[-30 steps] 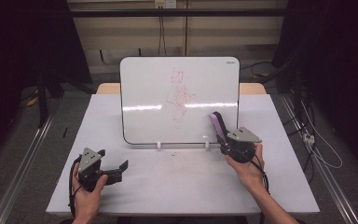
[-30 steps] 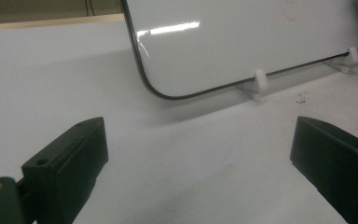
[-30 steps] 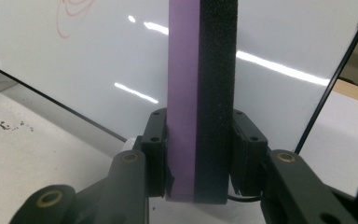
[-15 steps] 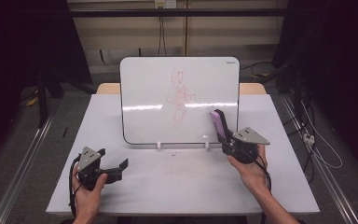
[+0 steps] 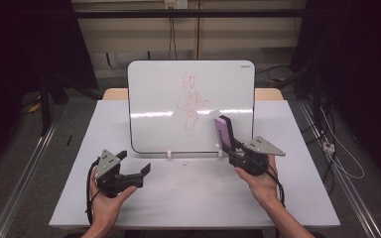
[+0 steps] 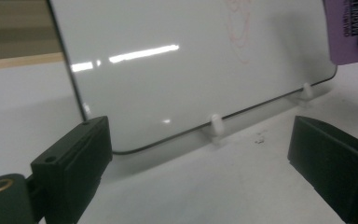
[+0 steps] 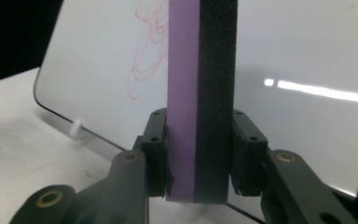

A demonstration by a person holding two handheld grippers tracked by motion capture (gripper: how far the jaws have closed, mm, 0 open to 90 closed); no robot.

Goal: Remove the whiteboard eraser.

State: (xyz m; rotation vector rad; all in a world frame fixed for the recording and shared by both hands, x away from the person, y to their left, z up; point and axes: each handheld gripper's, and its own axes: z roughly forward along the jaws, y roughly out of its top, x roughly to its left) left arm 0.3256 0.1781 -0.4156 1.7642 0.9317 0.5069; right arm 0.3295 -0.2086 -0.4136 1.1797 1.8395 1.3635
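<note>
**Eraser gripped, red scribble not yet wiped**

The right gripper (image 5: 226, 141) is clamped on a purple-backed eraser (image 5: 224, 131), held upright with its black felt (image 7: 216, 93) to one side, just in front of the lower right part of the whiteboard (image 5: 154, 99). The board stands on small white clips (image 5: 169, 154) near the far edge of the tabletop (image 5: 188, 198); the red scribble (image 5: 191, 101) sits at its middle, up and left of the eraser. The left gripper (image 5: 131, 171) rests near the front left corner, jaws apart and empty.

Risks, as I judge them: the board looks lightly propped, so a hard push could tip it back or slide it off the clips. Meeting the board purple side first would wipe nothing. No containers are on the tabletop.
</note>
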